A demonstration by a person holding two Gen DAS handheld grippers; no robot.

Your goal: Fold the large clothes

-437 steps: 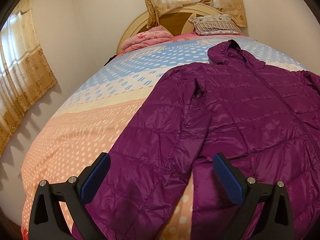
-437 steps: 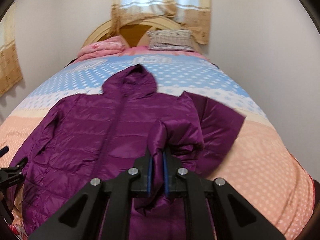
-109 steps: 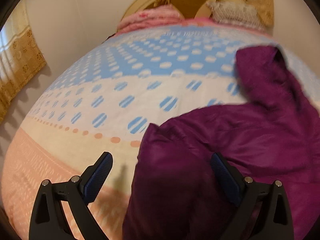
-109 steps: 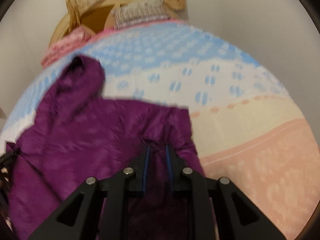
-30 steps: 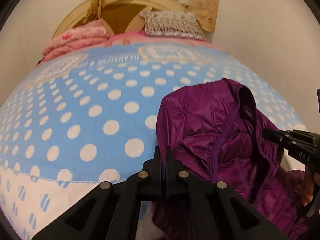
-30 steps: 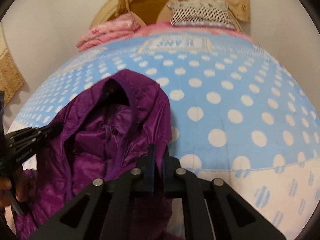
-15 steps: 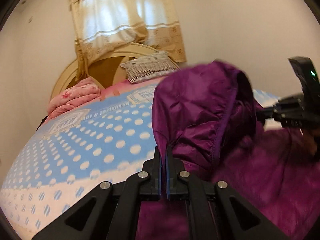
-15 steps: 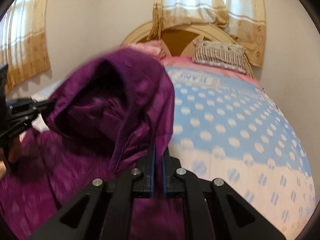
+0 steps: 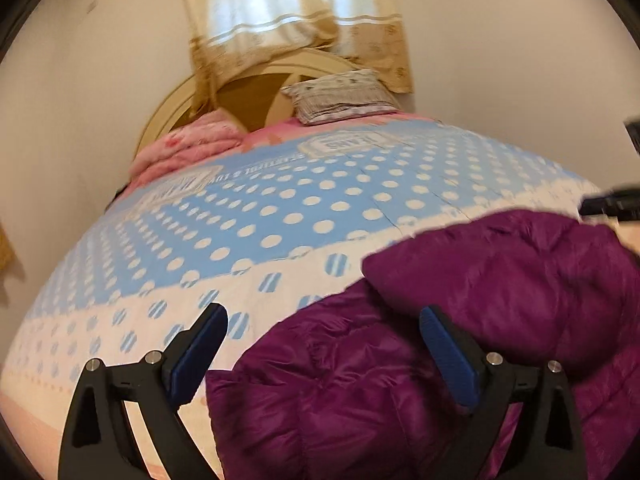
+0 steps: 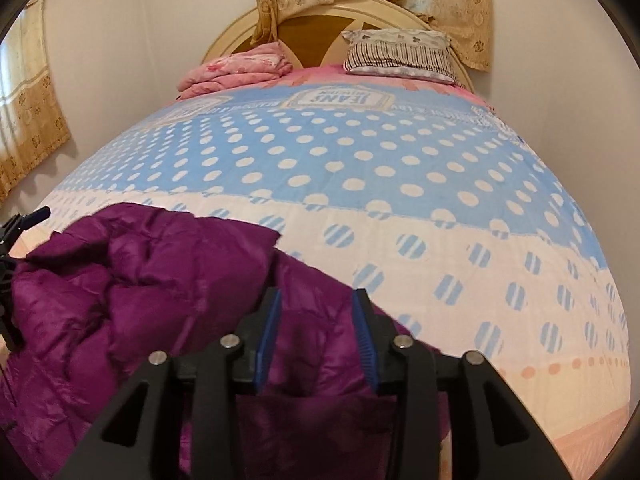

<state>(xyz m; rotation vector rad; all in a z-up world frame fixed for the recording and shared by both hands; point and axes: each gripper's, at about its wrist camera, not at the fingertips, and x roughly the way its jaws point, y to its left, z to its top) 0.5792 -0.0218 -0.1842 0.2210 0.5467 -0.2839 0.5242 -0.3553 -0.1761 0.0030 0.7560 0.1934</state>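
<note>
The purple puffer jacket (image 9: 420,360) lies on the bed with its hood (image 9: 520,280) folded down over the body. My left gripper (image 9: 322,344) is open wide just above the jacket's left edge, holding nothing. In the right wrist view the jacket (image 10: 152,292) fills the lower left, and my right gripper (image 10: 316,332) is open above its right edge, with jacket fabric visible between the blue pads (image 10: 267,336). The other gripper's tip (image 9: 612,204) shows at the right edge of the left wrist view.
The bed has a dotted blue, cream and peach cover (image 10: 360,184). A folded pink blanket (image 10: 236,68) and a striped pillow (image 10: 400,56) lie by the headboard (image 10: 304,36). Curtains (image 10: 28,112) hang on the left wall and behind the bed.
Both grippers held the hood up in the air, then brought it down onto the jacket body and opened, letting it go. The hood now lies folded over.
</note>
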